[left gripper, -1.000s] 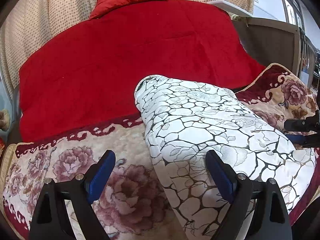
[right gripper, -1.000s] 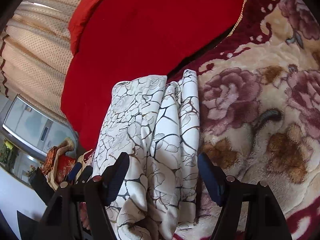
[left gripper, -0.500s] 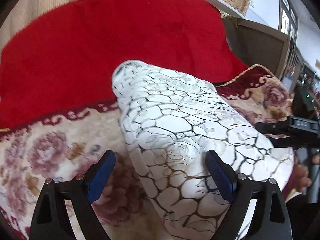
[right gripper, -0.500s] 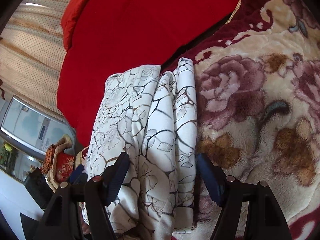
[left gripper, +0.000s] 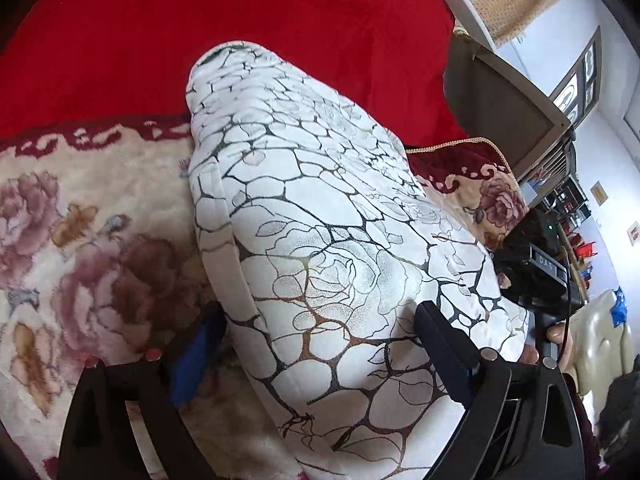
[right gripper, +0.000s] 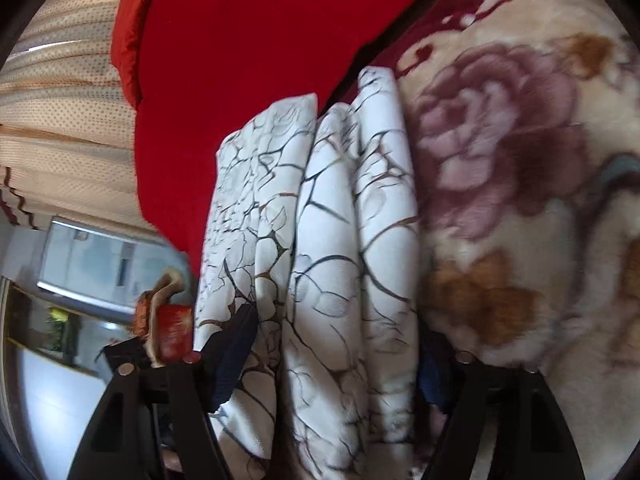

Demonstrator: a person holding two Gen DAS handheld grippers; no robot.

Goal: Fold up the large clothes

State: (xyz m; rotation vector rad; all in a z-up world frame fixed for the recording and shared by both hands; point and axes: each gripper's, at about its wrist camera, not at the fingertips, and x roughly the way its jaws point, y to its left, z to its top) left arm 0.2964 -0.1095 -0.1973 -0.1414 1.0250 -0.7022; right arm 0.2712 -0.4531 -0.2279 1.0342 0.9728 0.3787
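A: Any writing? Where is the folded white garment?

B: Only "DAS" on the right claw. The garment lies on the floral blanket, just before the red cover.

A: The claws?

B: The left claw is apart around its end; the right is opening, folds between its pads.
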